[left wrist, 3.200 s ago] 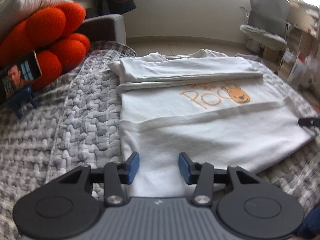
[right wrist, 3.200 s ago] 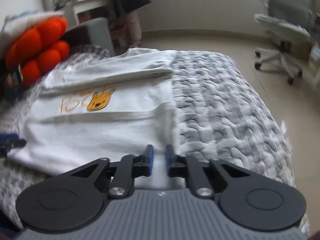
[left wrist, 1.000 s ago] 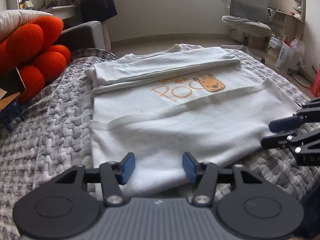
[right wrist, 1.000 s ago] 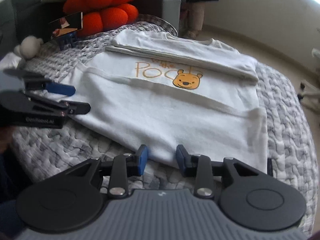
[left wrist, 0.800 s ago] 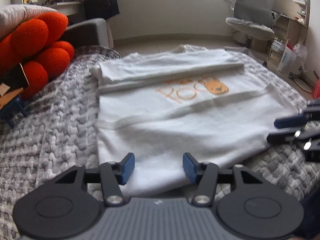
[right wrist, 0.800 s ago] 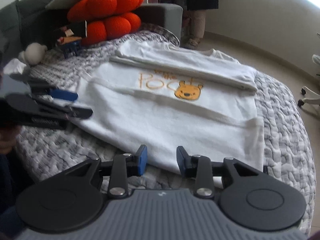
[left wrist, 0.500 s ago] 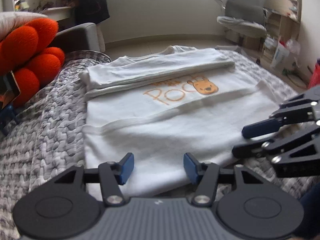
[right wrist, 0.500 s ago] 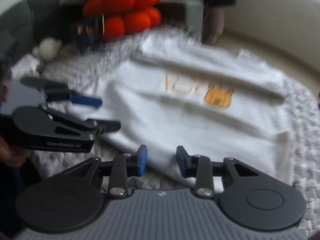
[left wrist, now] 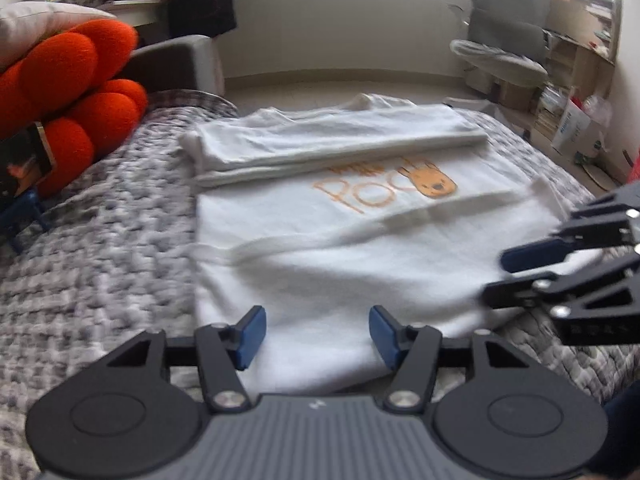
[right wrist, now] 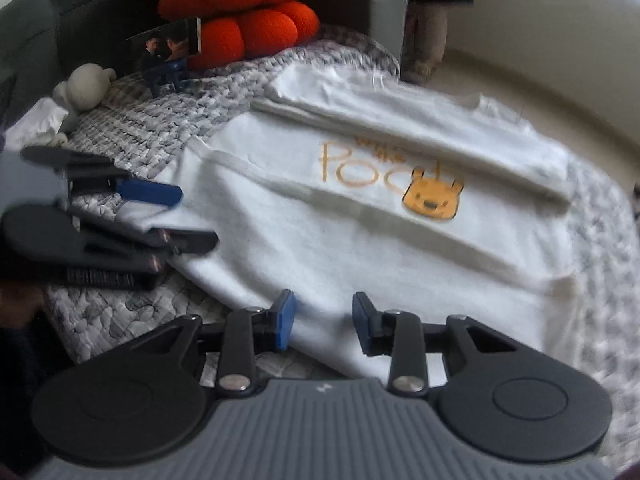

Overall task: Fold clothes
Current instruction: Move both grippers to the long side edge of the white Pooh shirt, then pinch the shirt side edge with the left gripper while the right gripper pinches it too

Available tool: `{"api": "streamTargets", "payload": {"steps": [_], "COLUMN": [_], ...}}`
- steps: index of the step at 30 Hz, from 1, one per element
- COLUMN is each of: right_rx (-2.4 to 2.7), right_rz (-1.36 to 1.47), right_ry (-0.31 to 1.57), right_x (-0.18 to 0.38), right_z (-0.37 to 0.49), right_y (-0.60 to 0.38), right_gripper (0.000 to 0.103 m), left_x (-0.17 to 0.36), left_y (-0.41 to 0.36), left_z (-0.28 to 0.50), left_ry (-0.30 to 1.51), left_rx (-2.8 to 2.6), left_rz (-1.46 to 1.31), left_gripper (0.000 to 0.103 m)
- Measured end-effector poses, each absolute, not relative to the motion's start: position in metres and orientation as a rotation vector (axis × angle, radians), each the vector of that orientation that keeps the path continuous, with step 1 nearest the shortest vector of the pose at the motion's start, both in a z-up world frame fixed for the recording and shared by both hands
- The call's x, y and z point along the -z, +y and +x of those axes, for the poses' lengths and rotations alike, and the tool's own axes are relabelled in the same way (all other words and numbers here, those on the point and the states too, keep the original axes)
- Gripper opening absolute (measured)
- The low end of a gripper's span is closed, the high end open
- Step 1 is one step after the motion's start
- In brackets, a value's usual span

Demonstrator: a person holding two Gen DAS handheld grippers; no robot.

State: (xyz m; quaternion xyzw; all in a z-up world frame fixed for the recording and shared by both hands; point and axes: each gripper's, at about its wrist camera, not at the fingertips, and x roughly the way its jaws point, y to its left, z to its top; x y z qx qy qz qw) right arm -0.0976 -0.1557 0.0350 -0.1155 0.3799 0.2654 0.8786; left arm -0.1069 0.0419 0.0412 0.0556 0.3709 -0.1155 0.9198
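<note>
Just one T-shirt (left wrist: 360, 248) (two hand-held grippers (left wrist: 314, 334))

- left wrist cam sits right behind the left gripper (left wrist: 314, 330), angled down over the near edge of the white t-shirt (left wrist: 360, 232); it faces across the bed toward the far wall and the office chair (left wrist: 504, 44)
- right wrist cam rides behind the right gripper (right wrist: 322, 320), also tilted down, close in; it faces more toward the orange cushion (right wrist: 240, 4)
- both share the shirt, the grey knit blanket (left wrist: 100, 232) and the cushion; each one catches the other gripper at its edge
</note>
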Motion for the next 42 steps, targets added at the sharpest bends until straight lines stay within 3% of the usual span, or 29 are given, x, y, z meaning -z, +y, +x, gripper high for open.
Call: {"api": "streamTargets", "payload": {"steps": [7, 14, 16, 19, 20, 29, 34, 35, 39, 42], "right_rx": [-0.688, -0.813, -0.810, -0.777, -0.775, -0.791, -0.782, -0.784, -0.786, -0.788], "right_rz": [-0.333, -0.497, -0.528, -0.491, -0.477, -0.344, -0.315, -0.314, -0.299, -0.289], "right_ry": [0.745, 0.769, 0.775, 0.778, 0.777, 0.760, 0.755, 0.756, 0.757, 0.754], "right_x": [-0.042, -0.027, -0.019, -0.023, -0.025, -0.041, -0.047, -0.047, -0.045, -0.043], "right_z": [-0.114, -0.110, -0.106, -0.097, -0.096, -0.083, -0.076, -0.075, -0.073, -0.073], "right_y": [-0.168, -0.134, -0.130, -0.134, -0.135, -0.147, -0.151, -0.150, -0.153, -0.155], "right_gripper": [0.044, 0.045, 0.041, 0.012, 0.007, 0.006, 0.006, 0.006, 0.006, 0.006], "left_x": [-0.046, -0.055, -0.059, -0.061, -0.060, -0.037, -0.028, -0.028, -0.028, -0.029], "left_y": [0.078, 0.080, 0.078, 0.069, 0.065, 0.018, 0.028, 0.032, 0.042, 0.045], "left_z": [-0.099, -0.106, -0.111, -0.119, -0.122, -0.139, -0.122, -0.119, -0.114, -0.111], "left_ry": [0.790, 0.755, 0.739, 0.717, 0.711, 0.637, 0.680, 0.682, 0.693, 0.706], "left_rx": [0.221, 0.230, 0.253, 0.316, 0.341, 0.481, 0.397, 0.382, 0.349, 0.356], "left_rz": [0.003, 0.036, 0.073, 0.145, 0.173, 0.515, 0.514, 0.504, 0.503, 0.482], "left_gripper": [0.059, 0.059, 0.059, 0.059, 0.059, 0.062, 0.062, 0.061, 0.030, 0.018]}}
